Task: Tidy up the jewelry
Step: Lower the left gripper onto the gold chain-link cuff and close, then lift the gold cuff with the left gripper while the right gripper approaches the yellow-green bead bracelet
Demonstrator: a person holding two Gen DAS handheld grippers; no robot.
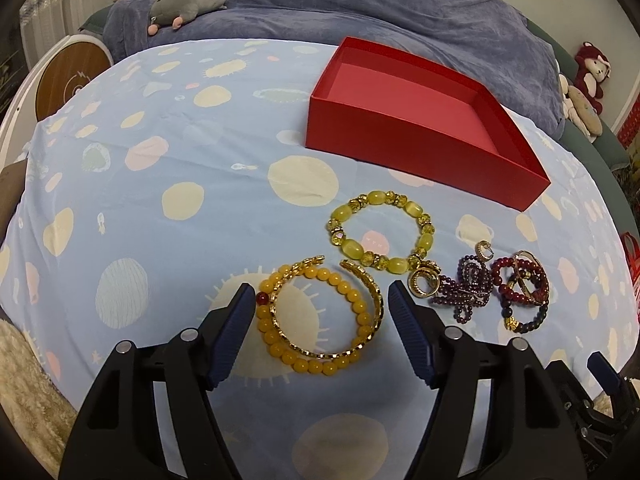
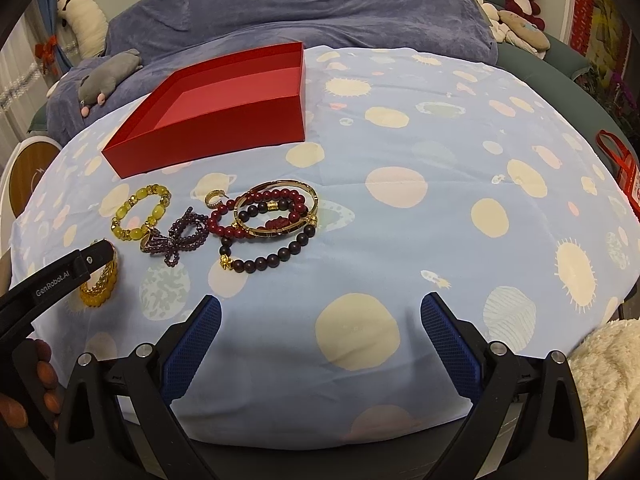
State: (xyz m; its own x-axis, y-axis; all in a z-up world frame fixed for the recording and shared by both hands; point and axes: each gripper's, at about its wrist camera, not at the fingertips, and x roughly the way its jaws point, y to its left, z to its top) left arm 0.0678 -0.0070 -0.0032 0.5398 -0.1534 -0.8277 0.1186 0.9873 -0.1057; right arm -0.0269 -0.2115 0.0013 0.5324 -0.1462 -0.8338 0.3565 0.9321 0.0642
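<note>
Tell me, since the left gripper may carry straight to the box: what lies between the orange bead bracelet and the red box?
In the left wrist view, the green-yellow bracelet lies between the orange bead bracelet and the red box.

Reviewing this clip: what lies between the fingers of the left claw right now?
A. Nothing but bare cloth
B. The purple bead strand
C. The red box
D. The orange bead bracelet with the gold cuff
D. In the left wrist view the left claw stands open around the orange bead bracelet and the gold cuff, both lying on the cloth; its pads are not pressing on them, and the red box sits empty farther back.
</note>
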